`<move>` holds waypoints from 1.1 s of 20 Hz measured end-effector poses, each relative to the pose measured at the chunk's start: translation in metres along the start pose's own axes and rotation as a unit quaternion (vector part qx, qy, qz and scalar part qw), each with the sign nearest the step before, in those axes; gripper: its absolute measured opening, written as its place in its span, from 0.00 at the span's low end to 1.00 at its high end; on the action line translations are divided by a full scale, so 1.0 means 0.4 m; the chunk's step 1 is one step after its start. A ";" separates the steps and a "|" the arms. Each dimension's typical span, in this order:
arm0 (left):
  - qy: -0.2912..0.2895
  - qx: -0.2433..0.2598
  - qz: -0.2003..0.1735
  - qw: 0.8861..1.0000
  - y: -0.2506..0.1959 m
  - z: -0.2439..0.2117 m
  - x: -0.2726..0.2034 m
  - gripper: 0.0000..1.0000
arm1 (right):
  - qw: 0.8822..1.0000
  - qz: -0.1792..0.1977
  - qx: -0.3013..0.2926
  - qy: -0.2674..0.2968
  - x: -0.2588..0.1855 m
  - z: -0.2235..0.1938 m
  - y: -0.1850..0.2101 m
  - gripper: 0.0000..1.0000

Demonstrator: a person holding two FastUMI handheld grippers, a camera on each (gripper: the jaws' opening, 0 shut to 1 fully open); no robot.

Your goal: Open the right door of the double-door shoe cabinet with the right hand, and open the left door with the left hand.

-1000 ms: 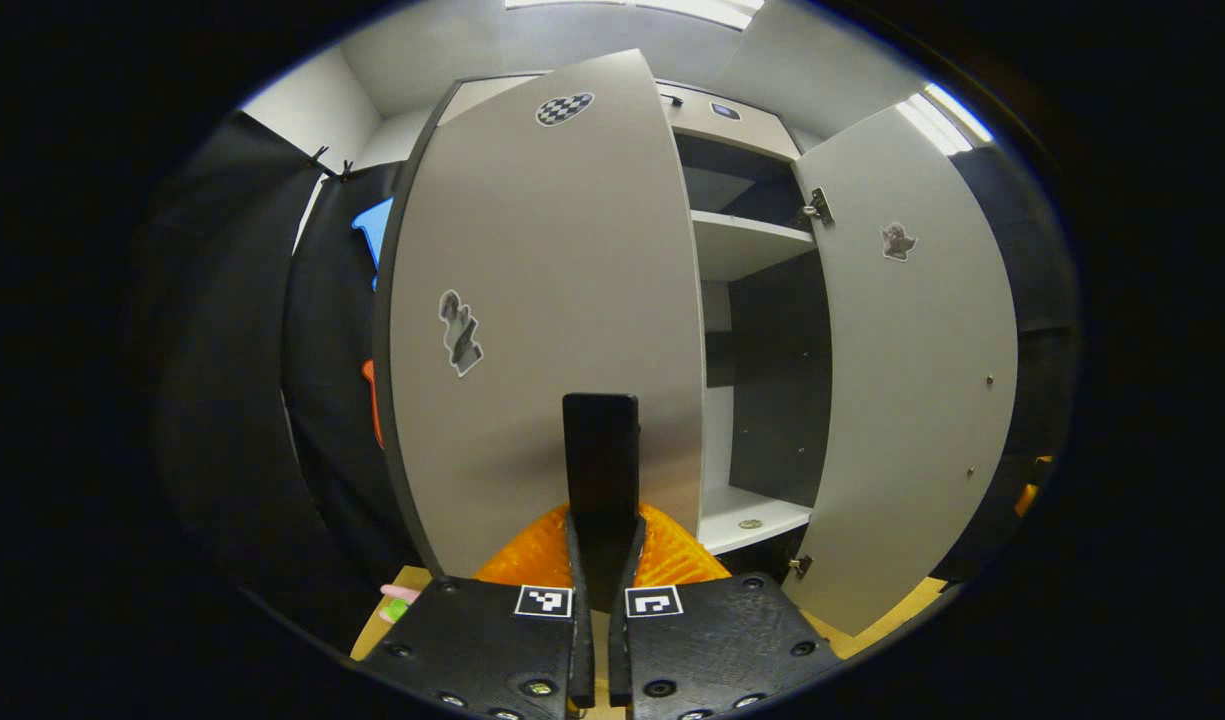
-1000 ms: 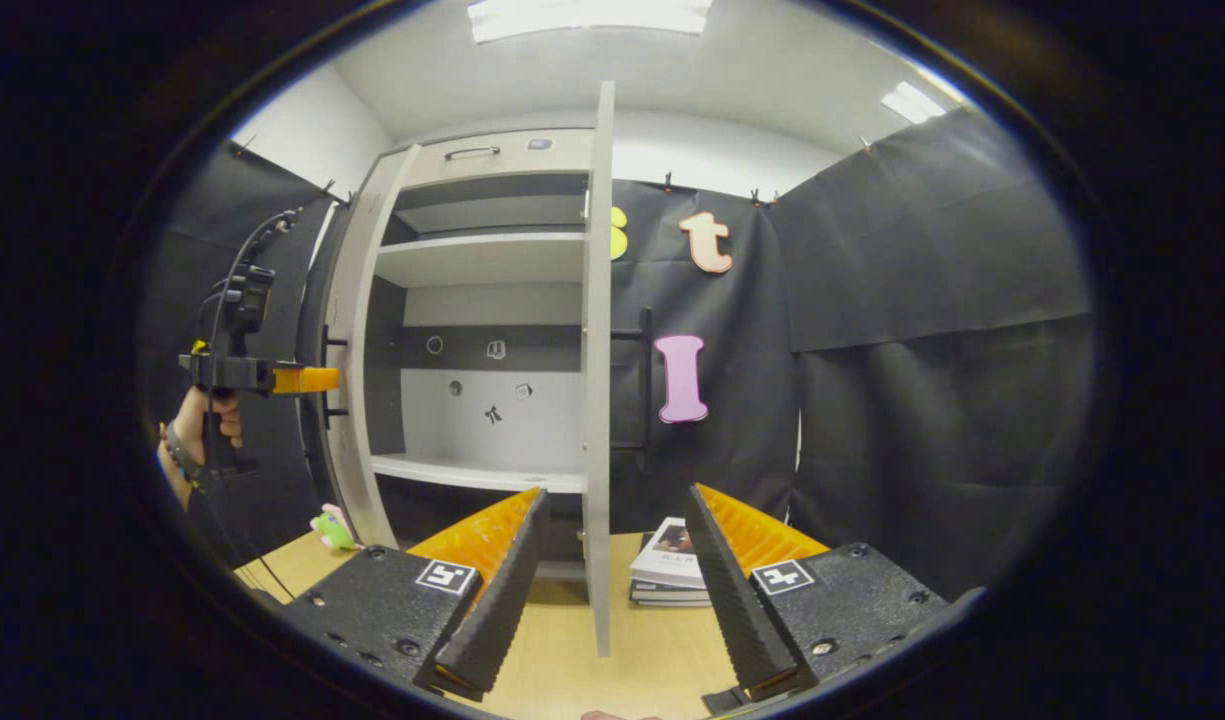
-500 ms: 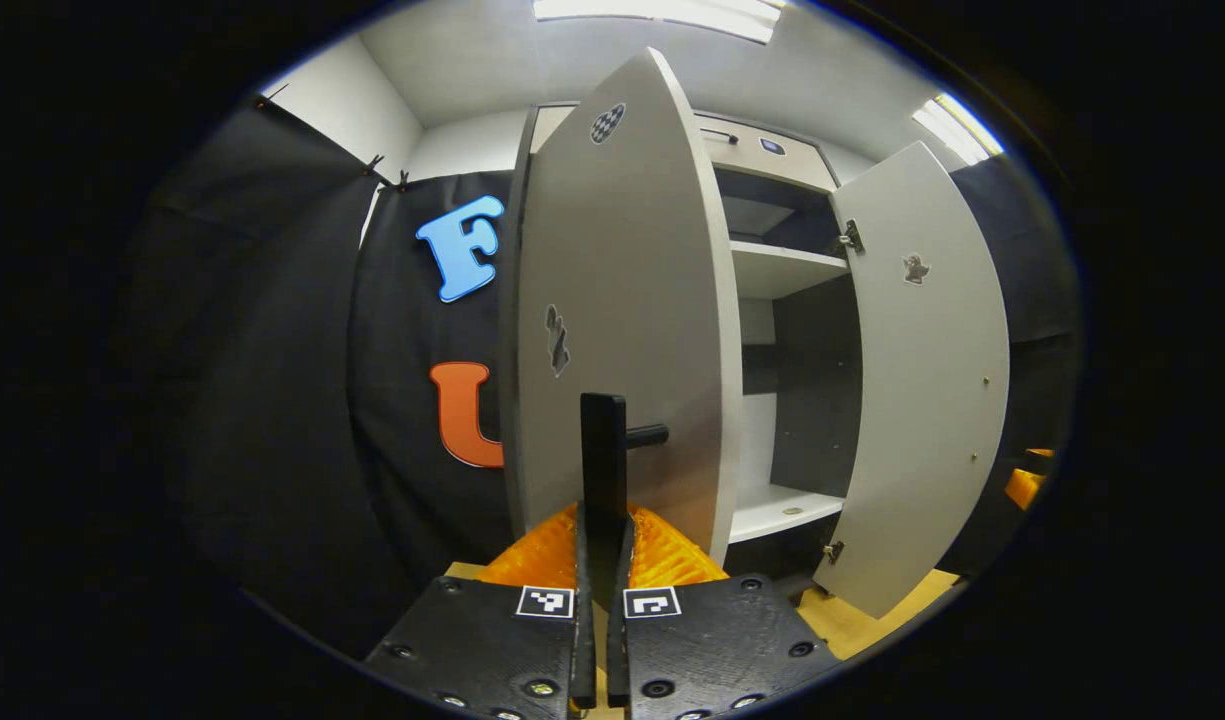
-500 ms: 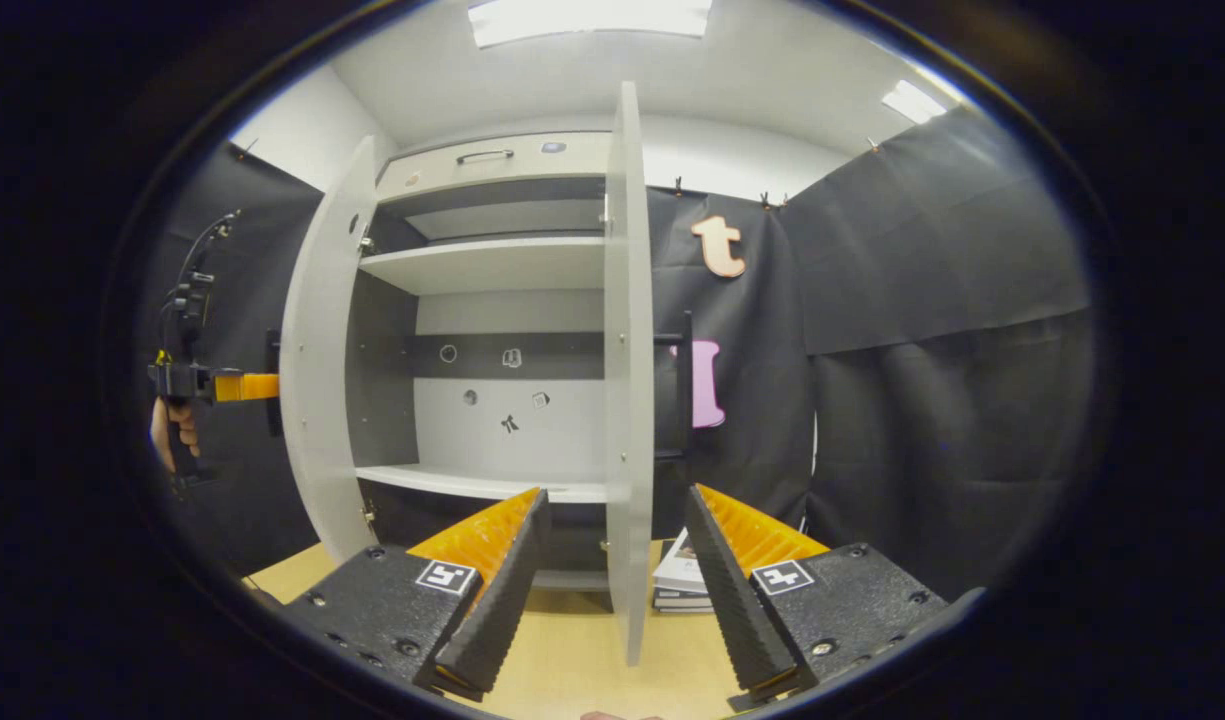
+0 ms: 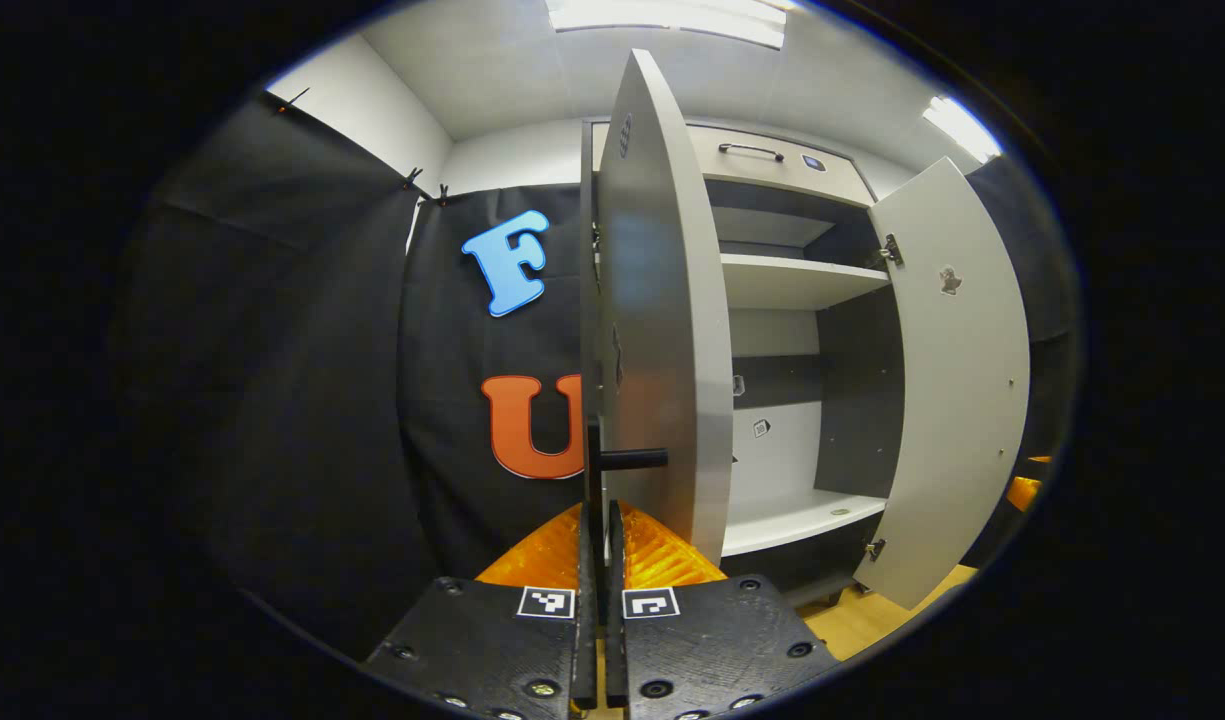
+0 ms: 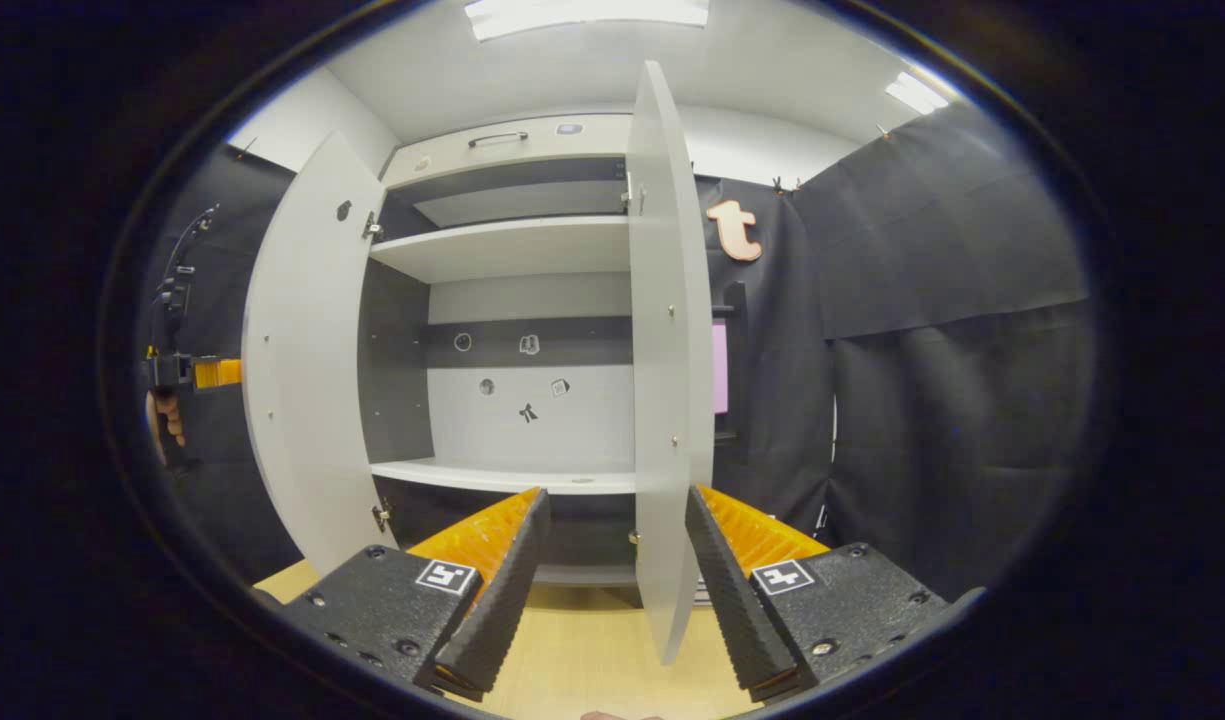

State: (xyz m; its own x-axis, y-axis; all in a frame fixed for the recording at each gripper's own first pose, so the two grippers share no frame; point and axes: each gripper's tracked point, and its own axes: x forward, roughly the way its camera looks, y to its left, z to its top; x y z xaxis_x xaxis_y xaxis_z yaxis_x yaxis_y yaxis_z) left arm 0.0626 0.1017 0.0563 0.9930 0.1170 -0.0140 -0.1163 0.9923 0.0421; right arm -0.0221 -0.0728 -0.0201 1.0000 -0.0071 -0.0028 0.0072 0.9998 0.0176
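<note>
Both doors stand wide: my left tool (image 5: 599, 560) is clamped on the left door's handle (image 5: 594, 470) to swing it, my right tool (image 6: 612, 590) gapes empty astride the right door (image 6: 669, 380) (let go, I judge).

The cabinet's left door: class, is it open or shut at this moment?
Open. In the left gripper view the left door stands swung out edge-on, baring the shelves; the left gripper is shut on its handle.
</note>
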 end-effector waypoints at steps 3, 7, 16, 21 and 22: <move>0.002 -0.014 -0.005 1.000 0.043 -0.007 0.000 0.00 | 1.000 0.002 0.004 0.002 0.007 -0.004 0.013 0.86; -0.011 -0.012 -0.026 1.000 0.047 -0.003 0.004 0.00 | 1.000 0.004 0.000 0.004 0.017 -0.007 0.028 0.86; -0.047 0.006 -0.033 0.998 -0.186 -0.066 -0.185 0.13 | 1.000 0.002 -0.012 -0.015 0.002 -0.004 0.021 0.86; -0.029 0.011 -0.080 0.996 -0.377 -0.164 -0.192 0.04 | 0.999 0.026 -0.026 -0.021 -0.023 -0.007 0.033 0.86; -0.023 0.005 -0.079 0.997 -0.398 -0.183 -0.182 0.10 | 0.999 0.027 -0.027 -0.017 -0.027 -0.014 0.029 0.86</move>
State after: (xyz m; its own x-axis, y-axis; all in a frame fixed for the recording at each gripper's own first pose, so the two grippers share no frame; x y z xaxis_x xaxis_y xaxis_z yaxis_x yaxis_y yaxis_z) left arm 0.0074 -0.0618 -0.0225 0.9987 -0.0438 0.0248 0.0425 0.9977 0.0530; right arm -0.0330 -0.0612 -0.0255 0.9984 0.0468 0.0314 -0.0456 0.9983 -0.0367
